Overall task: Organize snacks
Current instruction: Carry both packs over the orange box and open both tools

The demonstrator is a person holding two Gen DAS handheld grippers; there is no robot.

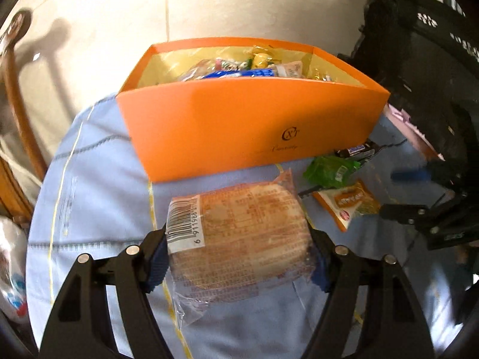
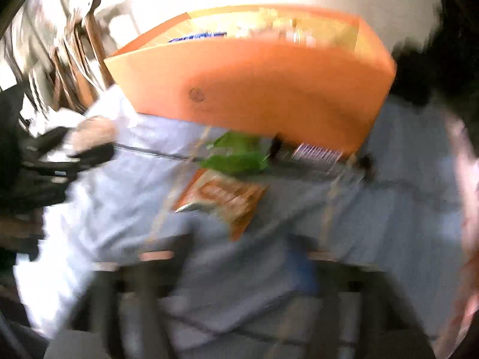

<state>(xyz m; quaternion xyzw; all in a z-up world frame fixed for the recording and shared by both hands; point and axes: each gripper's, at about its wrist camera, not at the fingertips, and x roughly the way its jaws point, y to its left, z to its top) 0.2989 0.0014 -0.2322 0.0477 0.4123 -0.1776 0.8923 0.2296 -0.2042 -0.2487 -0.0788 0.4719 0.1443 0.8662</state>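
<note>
at the table's left, a wrapped flat cake (image 1: 239,236) is clamped between the left gripper (image 1: 239,257) pads, held clear for the orange box (image 1: 248,125); rightward, loose packets (image 2: 233,155) lie untouched before the right gripper (image 2: 239,269), apparently open and empty, though blurred.

box (image 1: 227,125): 1, orange, open top, ahead of the tool
snacks in box (image 1: 239,67): several, heaped, can't count
cake (image 1: 239,239): 1, clear wrapper, between the left tool's pads
green pack (image 1: 330,171): 1, ahead-right of left tool
orange pack (image 1: 347,205): 1, just nearer than the green one
dark bar (image 1: 356,150): 1, at the box's right foot
loose on cloth: 3 (cake not counted)
grippers: 2, left (image 1: 239,257), right (image 2: 236,272), the latter blurred
</note>
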